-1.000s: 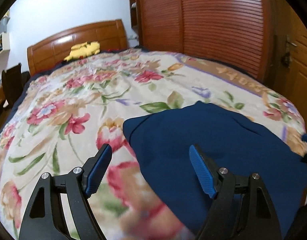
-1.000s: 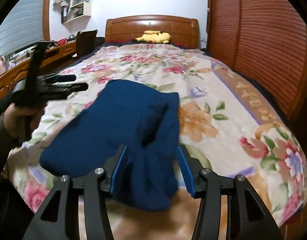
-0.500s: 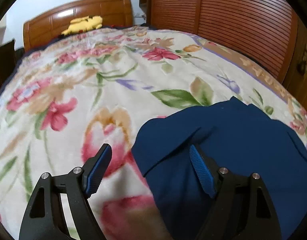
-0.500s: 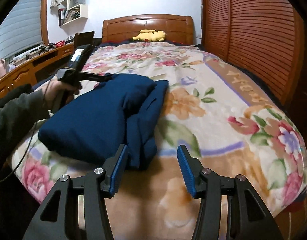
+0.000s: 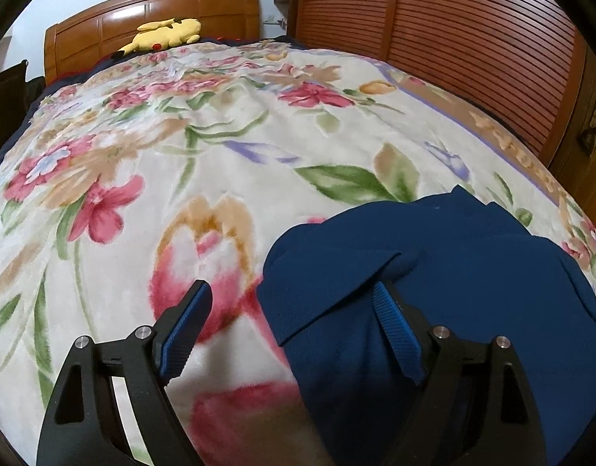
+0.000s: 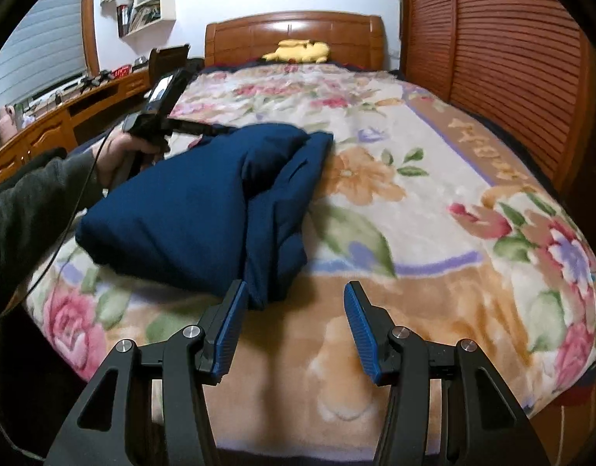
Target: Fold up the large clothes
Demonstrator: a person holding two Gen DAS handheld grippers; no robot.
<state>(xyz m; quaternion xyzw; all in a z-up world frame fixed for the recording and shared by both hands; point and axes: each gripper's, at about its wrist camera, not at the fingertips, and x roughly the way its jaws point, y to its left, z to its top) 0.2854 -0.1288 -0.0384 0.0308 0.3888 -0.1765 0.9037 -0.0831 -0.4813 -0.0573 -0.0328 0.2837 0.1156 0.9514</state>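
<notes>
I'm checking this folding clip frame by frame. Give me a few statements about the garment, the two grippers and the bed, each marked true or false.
1. The navy garment lies folded on the floral blanket. True.
2. The right gripper is clamped on the garment. False: its jaws are open, with nothing between them.
3. The left gripper is open. True.
4. A yellow plush toy lies at the foot of the bed. False: it lies by the wooden headboard.
5. The garment is red. False: it is dark blue.
</notes>
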